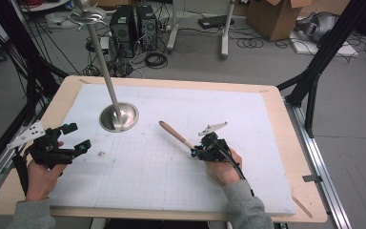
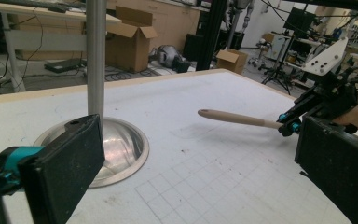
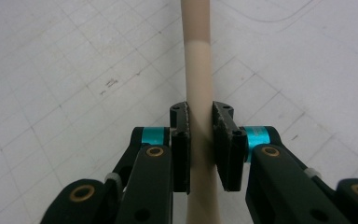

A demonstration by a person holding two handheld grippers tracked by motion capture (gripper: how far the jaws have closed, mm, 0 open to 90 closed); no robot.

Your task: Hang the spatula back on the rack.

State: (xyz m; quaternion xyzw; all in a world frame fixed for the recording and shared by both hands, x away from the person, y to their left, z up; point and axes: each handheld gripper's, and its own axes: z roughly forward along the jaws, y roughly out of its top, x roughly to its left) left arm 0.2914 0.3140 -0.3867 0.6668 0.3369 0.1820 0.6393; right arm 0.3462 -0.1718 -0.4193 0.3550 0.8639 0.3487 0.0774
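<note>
Clamping the wooden handle (image 3: 199, 70) crosswise, right gripper (image 3: 200, 126) above the mat; left gripper (image 1: 74, 138) released

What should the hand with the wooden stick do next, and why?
Probably lift the wooden stick a little off the white mat. The right gripper is already shut on it, with a jaw pressing each side. The left gripper waits open near the metal stand, so the stick may be headed that way.
</note>
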